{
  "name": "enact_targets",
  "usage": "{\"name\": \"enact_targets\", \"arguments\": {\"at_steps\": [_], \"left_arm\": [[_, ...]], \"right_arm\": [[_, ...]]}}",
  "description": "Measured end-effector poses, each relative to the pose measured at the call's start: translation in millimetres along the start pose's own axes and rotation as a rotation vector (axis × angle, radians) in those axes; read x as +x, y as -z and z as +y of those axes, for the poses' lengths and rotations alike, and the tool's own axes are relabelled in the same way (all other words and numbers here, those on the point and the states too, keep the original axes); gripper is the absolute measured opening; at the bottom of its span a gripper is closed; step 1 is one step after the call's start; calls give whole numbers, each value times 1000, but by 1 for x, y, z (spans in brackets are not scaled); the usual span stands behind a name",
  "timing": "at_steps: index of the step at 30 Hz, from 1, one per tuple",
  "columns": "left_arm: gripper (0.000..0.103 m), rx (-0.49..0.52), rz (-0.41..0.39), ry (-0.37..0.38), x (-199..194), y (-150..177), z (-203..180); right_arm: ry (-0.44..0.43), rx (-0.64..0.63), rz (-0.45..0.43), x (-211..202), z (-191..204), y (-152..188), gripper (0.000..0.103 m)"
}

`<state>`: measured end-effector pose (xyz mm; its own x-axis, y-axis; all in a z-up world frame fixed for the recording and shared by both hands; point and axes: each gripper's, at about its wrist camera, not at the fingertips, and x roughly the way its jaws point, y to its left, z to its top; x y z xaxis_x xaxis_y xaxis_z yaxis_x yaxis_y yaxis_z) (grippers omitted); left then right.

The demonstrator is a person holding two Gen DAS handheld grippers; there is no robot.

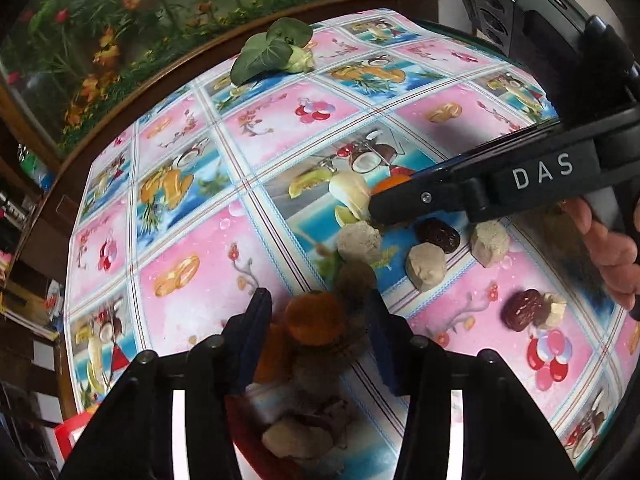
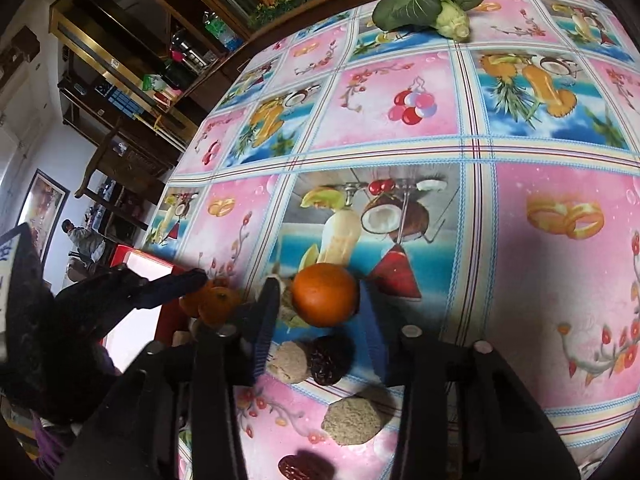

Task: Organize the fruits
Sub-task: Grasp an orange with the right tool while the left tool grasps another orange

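My left gripper [image 1: 318,322] is open over a red bowl [image 1: 244,436] at the table's near edge. An orange [image 1: 316,322] sits between its fingers with space on both sides, above other pieces in the bowl. My right gripper [image 2: 320,300] is open around a second orange [image 2: 325,295] that rests on the tablecloth; the fingers stand beside it with small gaps. In the left wrist view the right gripper [image 1: 384,204] reaches in from the right, the orange [image 1: 390,184] partly hidden behind it. Dark red dates [image 1: 439,235] and beige chunks [image 1: 426,268] lie nearby.
A leafy green vegetable [image 2: 432,2] lies at the table's far edge. The patterned tablecloth [image 2: 540,280] covers the table. More beige chunks [image 2: 352,420] and dates [image 2: 330,354] lie close under the right gripper. Shelves and furniture stand to the left.
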<state>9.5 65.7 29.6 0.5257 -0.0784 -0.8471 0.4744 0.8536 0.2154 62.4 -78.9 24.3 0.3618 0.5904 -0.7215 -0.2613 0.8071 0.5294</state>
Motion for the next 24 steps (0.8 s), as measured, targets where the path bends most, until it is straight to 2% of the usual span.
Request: {"name": "enact_targets", "arguments": {"at_steps": [3, 9, 19, 20, 22, 24], "left_arm": [[40, -8, 14, 23, 4, -1, 2], [40, -38, 14, 45, -2, 4, 1], [40, -62, 36, 53, 0, 2, 3], [39, -75, 39, 51, 1, 0, 4], [31, -107, 45, 36, 1, -1, 7], [29, -133, 38, 43, -1, -1, 10]], "right_arm": [[-12, 3, -1, 0, -2, 0, 36], [-33, 14, 1, -4, -3, 0, 36], [-60, 34, -83, -25, -3, -2, 36], [-61, 35, -93, -27, -4, -2, 36], [-69, 37, -110, -31, -4, -2, 36], [-81, 36, -124, -35, -4, -2, 36]]}}
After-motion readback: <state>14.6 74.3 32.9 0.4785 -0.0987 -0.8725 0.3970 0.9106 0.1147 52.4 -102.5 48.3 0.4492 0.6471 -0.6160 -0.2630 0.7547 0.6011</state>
